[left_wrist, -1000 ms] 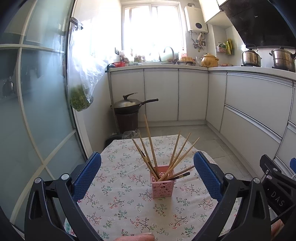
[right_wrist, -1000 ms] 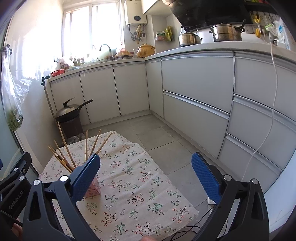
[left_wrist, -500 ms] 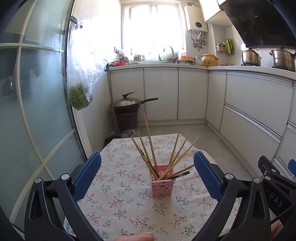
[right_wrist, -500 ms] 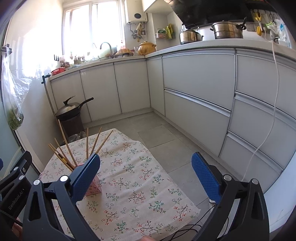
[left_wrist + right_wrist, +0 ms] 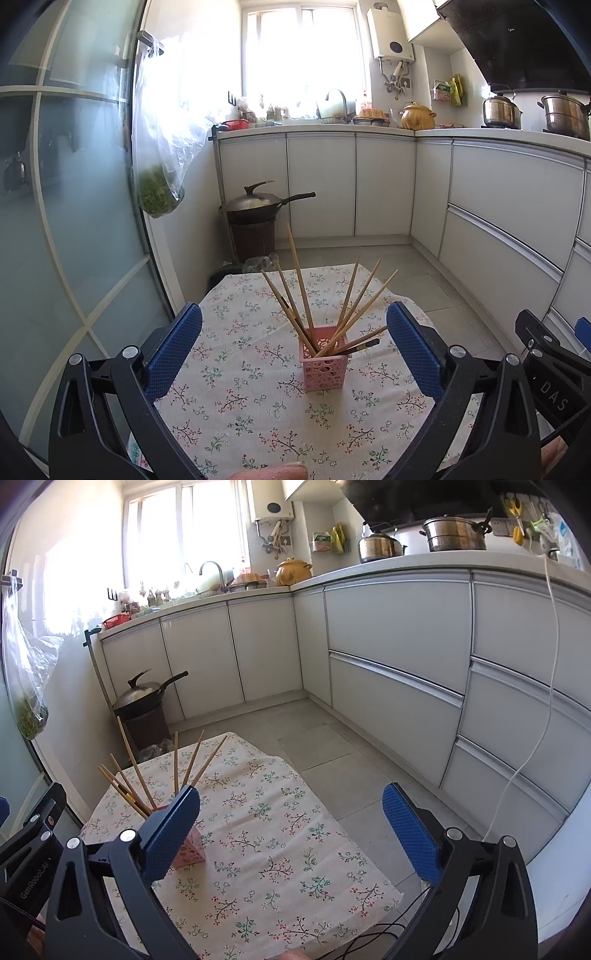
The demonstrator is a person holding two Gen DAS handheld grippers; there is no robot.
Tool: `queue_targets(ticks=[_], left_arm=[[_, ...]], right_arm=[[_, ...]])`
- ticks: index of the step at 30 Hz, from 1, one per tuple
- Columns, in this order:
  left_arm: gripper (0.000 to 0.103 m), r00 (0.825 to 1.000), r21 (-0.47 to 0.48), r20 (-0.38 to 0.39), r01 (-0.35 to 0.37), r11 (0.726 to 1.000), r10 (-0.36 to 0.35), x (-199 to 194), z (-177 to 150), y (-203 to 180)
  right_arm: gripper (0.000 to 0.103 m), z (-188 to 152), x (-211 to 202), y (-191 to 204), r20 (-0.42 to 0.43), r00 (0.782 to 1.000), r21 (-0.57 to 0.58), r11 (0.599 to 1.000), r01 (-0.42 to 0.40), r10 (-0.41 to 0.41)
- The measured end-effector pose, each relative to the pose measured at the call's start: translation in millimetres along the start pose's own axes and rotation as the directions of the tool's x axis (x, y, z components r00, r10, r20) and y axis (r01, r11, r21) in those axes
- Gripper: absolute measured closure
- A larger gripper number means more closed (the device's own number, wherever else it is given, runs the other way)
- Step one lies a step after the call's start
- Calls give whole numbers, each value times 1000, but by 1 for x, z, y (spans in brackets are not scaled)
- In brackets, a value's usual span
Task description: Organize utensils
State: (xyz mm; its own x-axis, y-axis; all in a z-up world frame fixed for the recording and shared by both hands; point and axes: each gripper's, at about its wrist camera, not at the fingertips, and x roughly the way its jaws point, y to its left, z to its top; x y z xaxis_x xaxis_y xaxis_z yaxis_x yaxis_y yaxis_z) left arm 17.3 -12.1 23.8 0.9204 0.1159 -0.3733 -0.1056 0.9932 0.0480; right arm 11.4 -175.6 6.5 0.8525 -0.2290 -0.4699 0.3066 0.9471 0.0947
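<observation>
White kitchen cabinets [image 5: 384, 184] surround a floral-clothed table [image 5: 258, 406]; left gripper [image 5: 295, 350] and right gripper [image 5: 291, 834] gape wide, empty.

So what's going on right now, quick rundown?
Left tool open, empty. Right tool open, empty. Chopsticks fanned out in the pink holder on the tablecloth. Nothing in the way.

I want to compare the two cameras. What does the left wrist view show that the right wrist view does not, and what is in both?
Only the left wrist view shows the whole pink holder unobstructed, and the frosted glass door. Only the right wrist view shows the white cable hanging down the drawers, the black cord at the table edge, and the yellow scissors on the wall. Both show the chopsticks, the floral tablecloth, the wok, and open, empty tongs: left tongs, right tongs.
</observation>
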Motion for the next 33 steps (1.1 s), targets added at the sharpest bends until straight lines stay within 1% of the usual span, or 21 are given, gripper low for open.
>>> queue_targets(ticks=[33], left_arm=[[7,1000,11,-17,-1,1000,1,3,-7,0]], right_arm=[[6,-3,4,-1,-15,1000,6,1000,-7,7]])
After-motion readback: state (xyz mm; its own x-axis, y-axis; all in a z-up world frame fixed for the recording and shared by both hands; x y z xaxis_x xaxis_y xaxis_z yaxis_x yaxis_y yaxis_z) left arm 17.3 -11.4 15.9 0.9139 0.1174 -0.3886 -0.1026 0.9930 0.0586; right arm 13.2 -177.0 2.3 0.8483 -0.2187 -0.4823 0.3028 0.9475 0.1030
